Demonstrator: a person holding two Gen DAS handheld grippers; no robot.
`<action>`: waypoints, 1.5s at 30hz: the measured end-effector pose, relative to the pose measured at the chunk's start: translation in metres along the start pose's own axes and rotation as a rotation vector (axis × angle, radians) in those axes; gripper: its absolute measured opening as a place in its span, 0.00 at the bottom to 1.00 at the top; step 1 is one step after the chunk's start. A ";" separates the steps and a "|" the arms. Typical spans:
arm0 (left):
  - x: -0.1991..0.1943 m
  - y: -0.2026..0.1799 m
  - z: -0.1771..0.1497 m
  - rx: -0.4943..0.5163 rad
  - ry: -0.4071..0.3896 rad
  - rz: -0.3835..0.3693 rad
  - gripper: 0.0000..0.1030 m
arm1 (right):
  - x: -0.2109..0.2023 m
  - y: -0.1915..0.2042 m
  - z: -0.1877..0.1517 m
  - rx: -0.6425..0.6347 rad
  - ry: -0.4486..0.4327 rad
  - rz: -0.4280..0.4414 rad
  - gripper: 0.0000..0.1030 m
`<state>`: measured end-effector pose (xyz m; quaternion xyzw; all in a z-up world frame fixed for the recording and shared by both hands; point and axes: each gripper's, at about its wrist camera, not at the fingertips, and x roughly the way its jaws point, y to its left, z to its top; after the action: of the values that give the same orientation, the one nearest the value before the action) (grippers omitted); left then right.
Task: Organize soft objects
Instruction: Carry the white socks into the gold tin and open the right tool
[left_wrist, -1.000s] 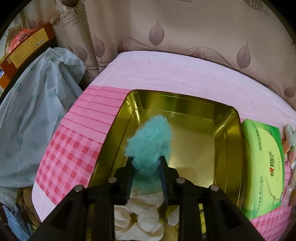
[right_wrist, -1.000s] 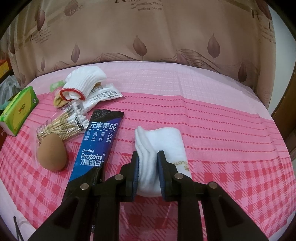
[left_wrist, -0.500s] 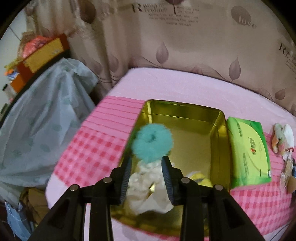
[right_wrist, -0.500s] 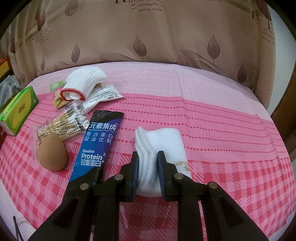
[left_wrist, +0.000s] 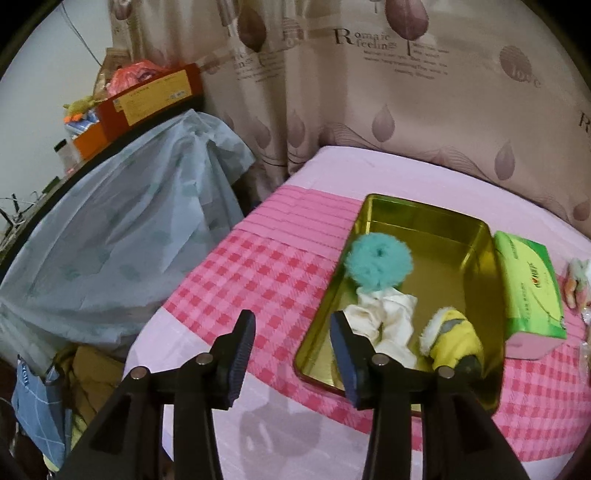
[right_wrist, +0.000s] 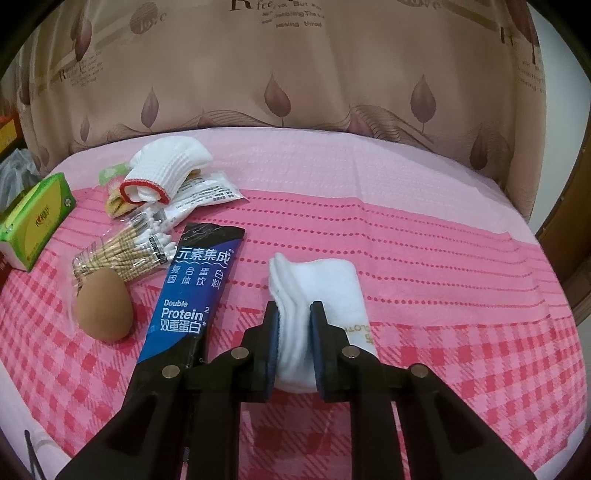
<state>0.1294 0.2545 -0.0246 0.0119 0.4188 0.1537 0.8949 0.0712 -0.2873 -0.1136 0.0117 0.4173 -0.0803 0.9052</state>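
A gold metal tin (left_wrist: 421, 218) sits on the pink cloth. In it lie a teal fluffy scrunchie (left_wrist: 378, 262), a cream cloth (left_wrist: 388, 314) and a yellow plush toy (left_wrist: 452, 339). My left gripper (left_wrist: 291, 339) is open and empty, drawn back over the tin's near left corner. My right gripper (right_wrist: 294, 325) is shut on a folded white towel (right_wrist: 325, 288) that lies on the cloth. A white knitted glove with a red cuff (right_wrist: 166, 170) rests at the back left in the right wrist view.
A green tissue pack (left_wrist: 528, 291) lies right of the tin, also seen in the right wrist view (right_wrist: 33, 218). A blue protein sachet (right_wrist: 195, 291), a brown egg-shaped sponge (right_wrist: 103, 310), cotton swabs (right_wrist: 125, 247) and white packets (right_wrist: 207, 192) lie left of the towel. A covered heap (left_wrist: 110, 236) stands beyond the table's left edge.
My left gripper let go of the teal scrunchie, which now lies in the tin, then opened wide and pulled back to the left. My right gripper stays shut on the towel.
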 end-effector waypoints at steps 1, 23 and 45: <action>0.001 0.001 0.000 0.001 -0.004 0.013 0.42 | -0.002 0.001 0.001 -0.008 -0.002 -0.010 0.14; 0.021 0.041 -0.004 -0.158 0.104 0.035 0.42 | -0.069 0.152 0.081 -0.130 -0.125 0.250 0.13; 0.027 0.084 -0.005 -0.337 0.150 0.071 0.42 | -0.071 0.397 0.071 -0.460 -0.088 0.558 0.13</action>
<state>0.1200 0.3416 -0.0354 -0.1349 0.4519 0.2535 0.8446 0.1413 0.1081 -0.0316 -0.0822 0.3657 0.2650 0.8884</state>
